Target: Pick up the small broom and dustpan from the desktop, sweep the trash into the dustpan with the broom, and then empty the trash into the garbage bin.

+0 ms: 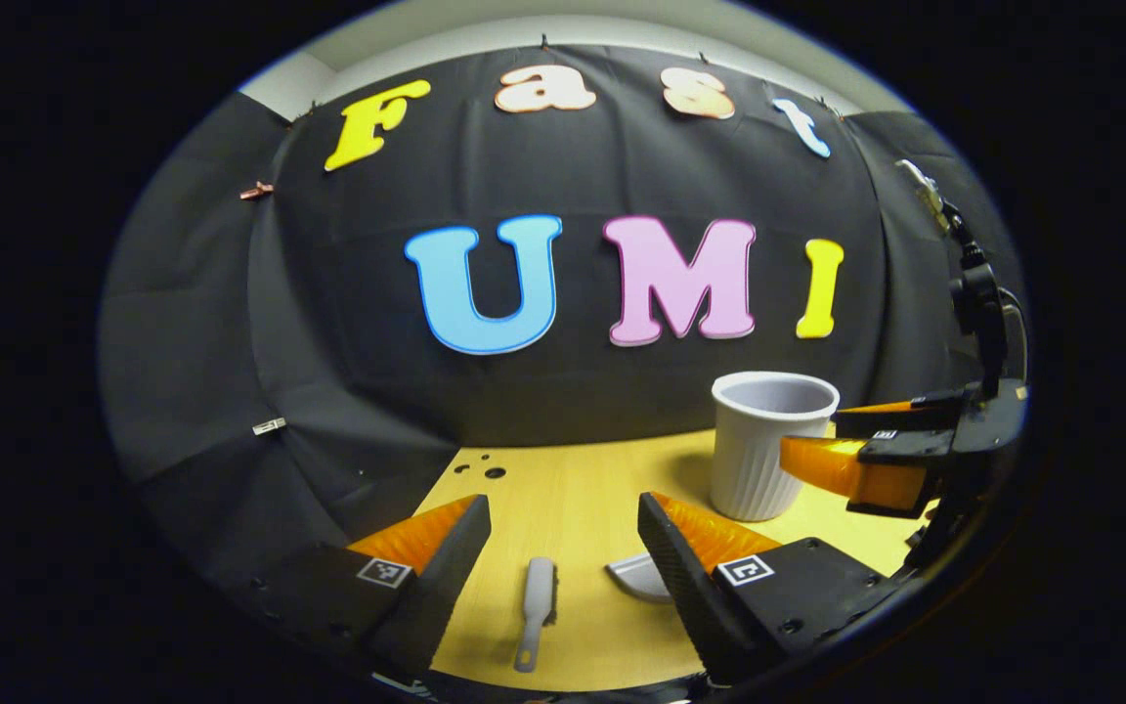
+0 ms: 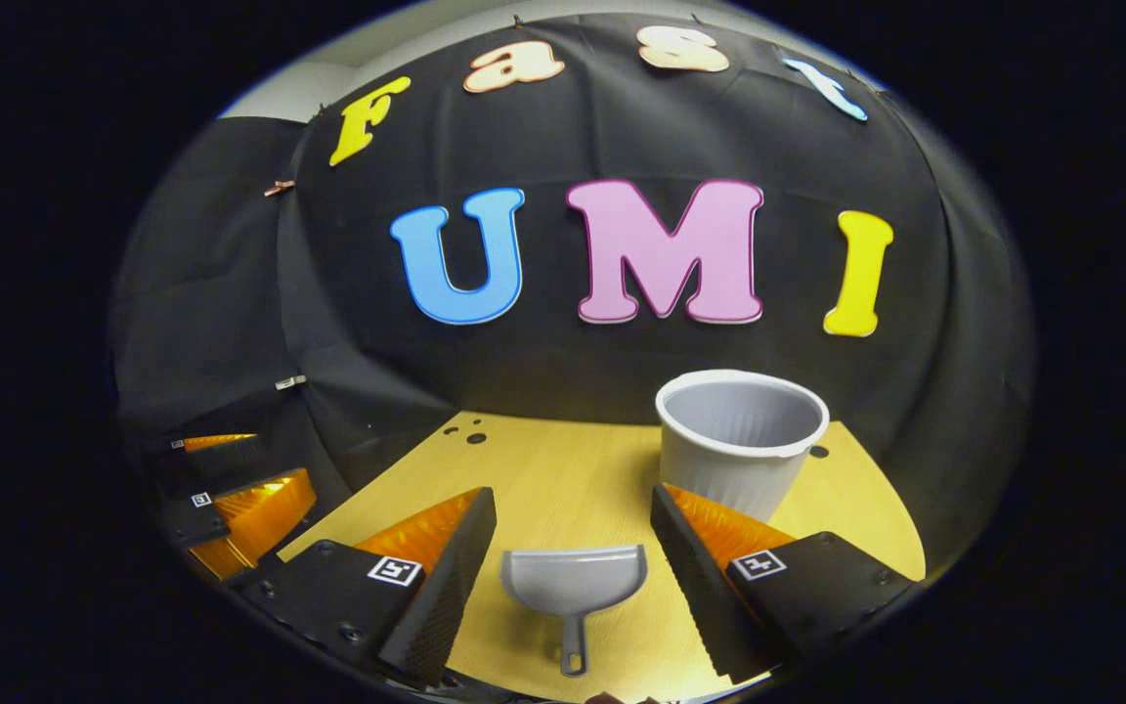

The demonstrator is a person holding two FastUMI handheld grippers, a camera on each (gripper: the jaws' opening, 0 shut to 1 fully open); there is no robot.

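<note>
In the left gripper view my left gripper sits at the bottom of the frame with its fingers spread wide and nothing between them. Low in the centre, in the gap between the fingers, the small broom lies flat on the yellow desktop, handle toward the bottom edge, bristle head pointing up the frame. Just right of it, the dustpan peeks out, partly hidden behind my right-hand finger. The white ribbed garbage bin stands upright at centre right. At the right edge I see the right gripper hovering beside the bin, fingers apart.

In the right gripper view my right gripper is also spread and empty. The dustpan lies at bottom centre between the fingers, handle toward the bottom edge. The garbage bin stands right of centre. The left gripper shows at lower left, open.
</note>
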